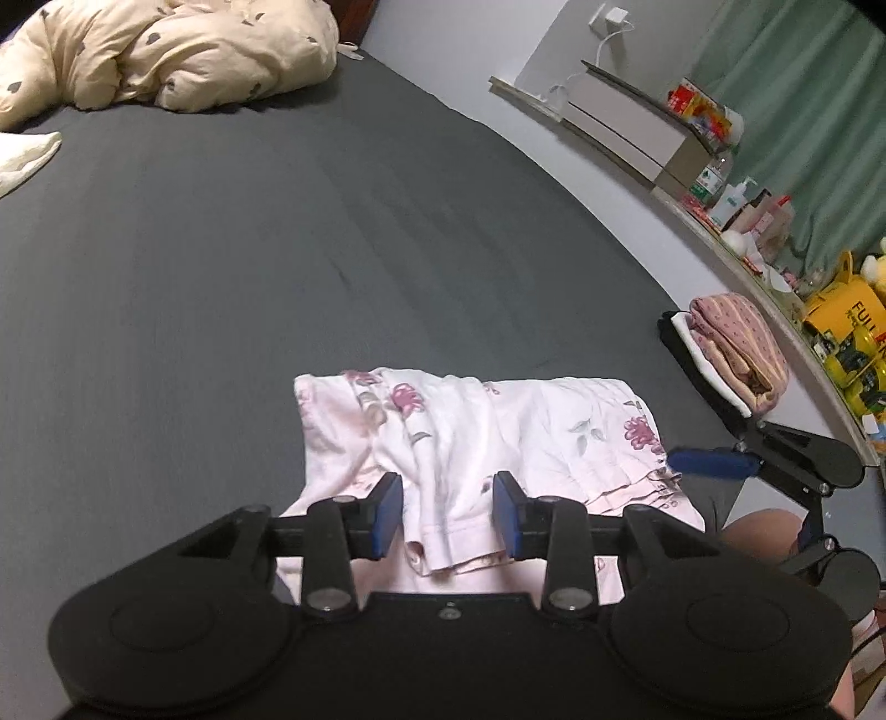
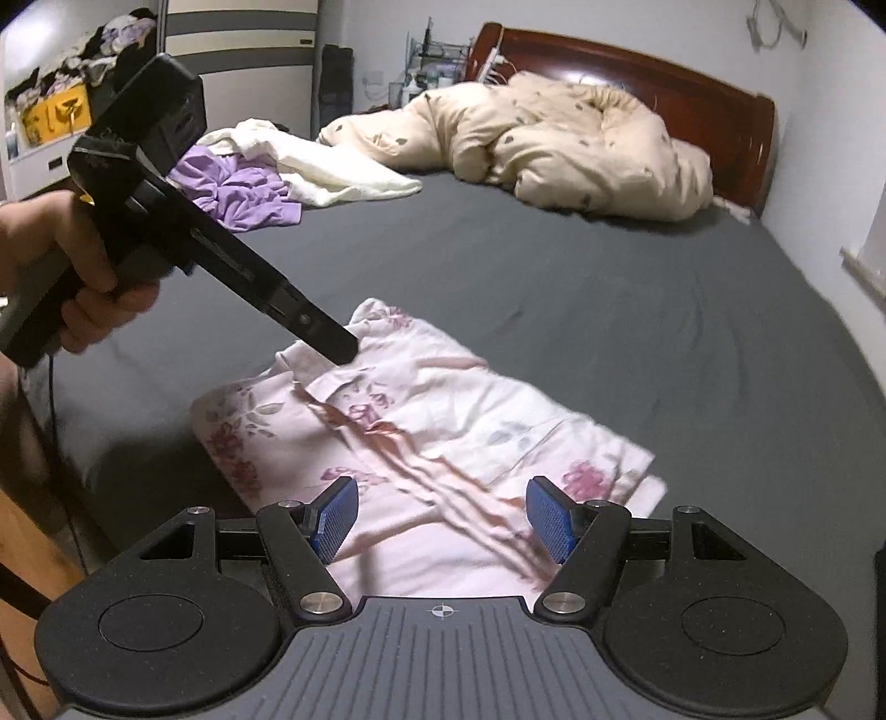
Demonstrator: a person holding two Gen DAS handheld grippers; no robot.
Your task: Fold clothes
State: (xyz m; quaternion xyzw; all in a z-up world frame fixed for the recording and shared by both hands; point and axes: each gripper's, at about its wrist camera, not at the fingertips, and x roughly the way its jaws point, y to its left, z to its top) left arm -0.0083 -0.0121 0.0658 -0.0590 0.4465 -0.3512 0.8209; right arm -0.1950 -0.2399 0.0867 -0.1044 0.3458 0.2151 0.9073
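Both tools (image 1: 448, 515) (image 2: 443, 520) hover open over floral garment (image 1: 498, 437).

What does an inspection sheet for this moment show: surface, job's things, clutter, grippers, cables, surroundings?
Surface: dark grey bed sheet, mostly smooth.
Job's things: pink floral garment partly folded near the bed edge; folded stack of clothes beside it.
Clutter: cream duvet bunched by the headboard; purple garment and cream cloth lying unfolded.
Grippers: left gripper open, a fold of the garment between its pads, not pinched; right gripper open above the garment.
Cables: white charger cable on the wall.
Surroundings: wooden headboard, green curtain, ledge of bottles.
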